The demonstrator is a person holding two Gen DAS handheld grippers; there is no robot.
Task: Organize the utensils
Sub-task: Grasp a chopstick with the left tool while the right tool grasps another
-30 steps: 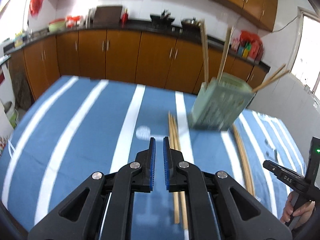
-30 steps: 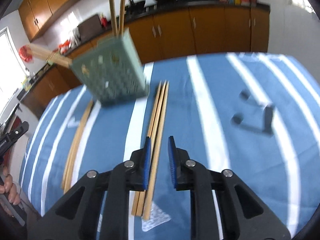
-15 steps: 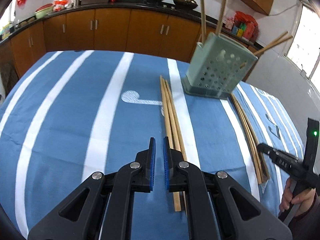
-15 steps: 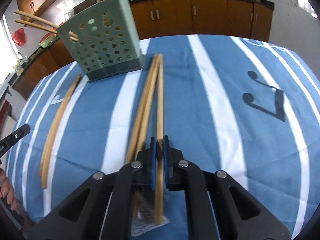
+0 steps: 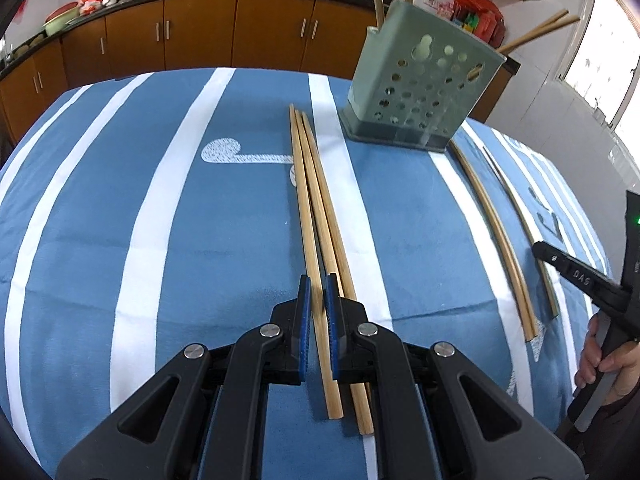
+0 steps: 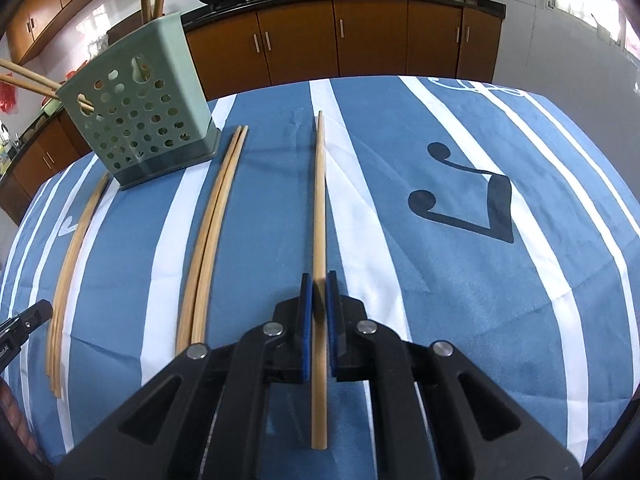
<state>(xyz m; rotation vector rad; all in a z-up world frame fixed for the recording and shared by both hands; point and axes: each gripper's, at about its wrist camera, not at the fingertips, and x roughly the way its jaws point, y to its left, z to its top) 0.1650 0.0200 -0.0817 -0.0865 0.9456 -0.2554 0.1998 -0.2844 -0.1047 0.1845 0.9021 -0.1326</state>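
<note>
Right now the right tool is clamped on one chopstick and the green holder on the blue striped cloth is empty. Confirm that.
Not quite. The right tool is clamped on one chopstick, but the green holder on the blue striped cloth is not empty: chopsticks stick up out of its top and poke through its side holes. The right wrist view shows this.

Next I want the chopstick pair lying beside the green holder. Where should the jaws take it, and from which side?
Take the chopstick pair near its near ends, from straight above, jaws across both sticks. They lie flat and touching on the cloth, so a crosswise pinch should catch both.
</note>
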